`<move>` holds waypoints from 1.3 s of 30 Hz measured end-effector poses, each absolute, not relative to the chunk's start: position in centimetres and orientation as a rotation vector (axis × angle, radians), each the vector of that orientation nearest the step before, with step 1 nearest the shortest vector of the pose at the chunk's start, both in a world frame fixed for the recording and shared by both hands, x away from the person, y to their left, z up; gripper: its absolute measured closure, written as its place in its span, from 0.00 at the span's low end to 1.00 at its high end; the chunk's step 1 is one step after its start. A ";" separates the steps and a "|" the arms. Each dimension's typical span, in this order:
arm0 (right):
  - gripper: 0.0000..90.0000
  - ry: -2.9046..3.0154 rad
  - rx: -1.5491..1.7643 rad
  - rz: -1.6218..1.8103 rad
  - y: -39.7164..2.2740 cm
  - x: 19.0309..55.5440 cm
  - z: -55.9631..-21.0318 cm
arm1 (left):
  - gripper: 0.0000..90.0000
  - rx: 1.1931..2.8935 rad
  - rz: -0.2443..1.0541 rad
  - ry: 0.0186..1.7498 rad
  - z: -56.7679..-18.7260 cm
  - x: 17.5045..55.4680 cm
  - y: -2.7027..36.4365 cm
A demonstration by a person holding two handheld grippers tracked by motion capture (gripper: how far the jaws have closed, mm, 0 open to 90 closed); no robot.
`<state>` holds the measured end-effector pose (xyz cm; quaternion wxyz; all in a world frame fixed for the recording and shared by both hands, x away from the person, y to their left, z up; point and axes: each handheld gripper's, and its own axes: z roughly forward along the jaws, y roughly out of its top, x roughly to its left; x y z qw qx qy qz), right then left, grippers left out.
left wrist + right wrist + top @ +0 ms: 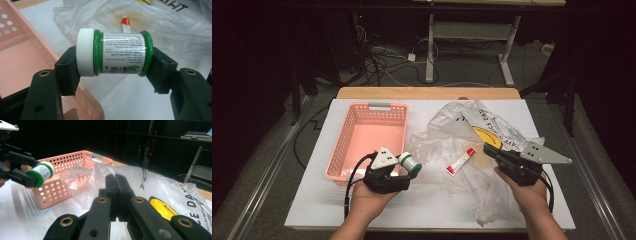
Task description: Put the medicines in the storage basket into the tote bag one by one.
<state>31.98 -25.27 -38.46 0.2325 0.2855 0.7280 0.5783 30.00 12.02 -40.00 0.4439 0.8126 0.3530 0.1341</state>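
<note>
Green jar (115, 55), white cap, clamped end to end in the left hand-held gripper (404, 167), held off the surface (312, 200) just right of the pink basket's (343, 140) near corner; label print too small to read. Right hand-held gripper (488, 149) clenched on nothing, level over the clear plastic bag (492, 125), whose black lettering is cut off. Red-capped tube (460, 162) lies between them.

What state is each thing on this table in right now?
Green jar: white cap on, held sideways off the table.
Left gripper: clamped on the jar's ends.
Right gripper: jaws shut, holding nothing.
Pink basket: upright, empty.
Plastic bag: crumpled, lying flat.
Small tube: capped, lying on the bag.
</note>
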 end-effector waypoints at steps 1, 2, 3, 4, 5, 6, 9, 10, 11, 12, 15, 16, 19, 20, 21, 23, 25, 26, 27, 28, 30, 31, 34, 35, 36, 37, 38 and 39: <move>1.00 2.002 0.786 1.589 -25.3 32.0 -38.5 | 0.38 2.017 0.329 0.870 -40.0 29.9 11.8; 1.00 2.002 0.783 1.589 -25.2 32.0 -38.5 | 0.38 2.022 0.326 0.861 -40.1 29.8 11.5; 1.00 2.002 0.786 1.589 -25.2 32.0 -38.5 | 0.38 2.028 0.323 0.853 -40.1 29.7 11.3; 1.00 2.002 0.786 1.588 -25.2 32.0 -38.5 | 0.38 2.031 0.317 0.848 -40.2 29.7 11.0; 1.00 2.002 0.786 1.588 -25.2 32.0 -38.5 | 0.38 2.034 0.314 0.845 -40.2 29.6 10.9; 1.00 2.002 0.785 1.590 -25.2 32.0 -38.5 | 0.38 2.041 0.311 0.838 -40.3 29.6 10.7; 1.00 2.002 0.786 1.590 -25.3 32.0 -38.5 | 0.38 2.049 0.297 0.825 -40.5 29.5 10.1; 1.00 2.002 0.786 1.590 -25.3 32.0 -38.5 | 0.38 2.051 0.297 0.821 -40.5 29.4 9.9; 1.00 2.002 0.786 1.590 -25.3 32.0 -38.5 | 0.38 2.058 0.292 0.814 -40.6 29.3 9.6; 1.00 2.002 0.785 1.590 -25.3 32.0 -38.5 | 0.38 2.062 0.288 0.808 -40.7 29.3 9.4; 1.00 2.004 0.783 1.588 -25.2 32.0 -38.5 | 0.38 2.073 0.283 0.796 -40.9 29.2 8.9; 1.00 2.005 0.784 1.587 -25.2 32.0 -38.5 | 0.38 2.075 0.281 0.792 -41.0 29.2 8.7; 1.00 2.005 0.784 1.588 -25.2 31.9 -38.5 | 0.38 2.084 0.277 0.782 -41.2 29.1 8.3; 1.00 2.005 0.784 1.589 -25.2 31.9 -38.5 | 0.38 2.085 0.273 0.780 -41.3 29.1 8.1; 1.00 2.006 0.785 1.588 -25.2 31.9 -38.5 | 0.38 2.088 0.271 0.776 -41.4 29.0 7.9; 1.00 2.007 0.785 1.588 -25.1 31.9 -38.5 | 0.38 2.094 0.268 0.772 -41.6 29.0 7.6; 1.00 2.010 0.780 1.582 -25.1 31.9 -38.5 | 0.38 2.101 0.264 0.767 -41.8 29.1 7.4; 1.00 2.010 0.780 1.584 -25.1 31.9 -38.6 | 0.38 2.103 0.262 0.765 -41.9 29.1 7.2; 1.00 2.010 0.779 1.583 -25.0 31.9 -38.6 | 0.38 2.105 0.262 0.764 -42.0 29.1 7.1; 1.00 2.011 0.778 1.584 -25.0 31.9 -38.6 | 0.38 2.106 0.258 0.762 -42.1 29.1 7.0; 1.00 2.010 0.777 1.583 -25.0 31.9 -38.6 | 0.38 2.112 0.253 0.757 -42.3 29.1 6.7; 1.00 2.012 0.779 1.583 -25.0 31.9 -38.6 | 0.38 2.112 0.249 0.756 -42.4 29.1 6.6; 1.00 2.014 0.781 1.581 -25.0 31.9 -38.6 | 0.38 2.118 0.240 0.750 -42.8 29.2 6.2; 1.00 2.014 0.779 1.580 -24.9 31.9 -38.6 | 0.38 2.121 0.234 0.749 -43.0 29.2 6.0; 1.00 2.014 0.779 1.580 -24.9 31.9 -38.6 | 0.38 2.122 0.228 0.748 -43.1 29.2 5.9; 1.00 2.015 0.779 1.580 -24.9 31.9 -38.6 | 0.38 2.125 0.228 0.746 -43.2 29.2 5.8; 1.00 2.012 0.775 1.580 -24.9 31.9 -38.6 | 0.38 2.126 0.228 0.746 -43.3 29.2 5.8; 1.00 2.012 0.775 1.582 -24.9 31.9 -38.6 | 0.38 2.130 0.227 0.742 -43.4 29.2 5.6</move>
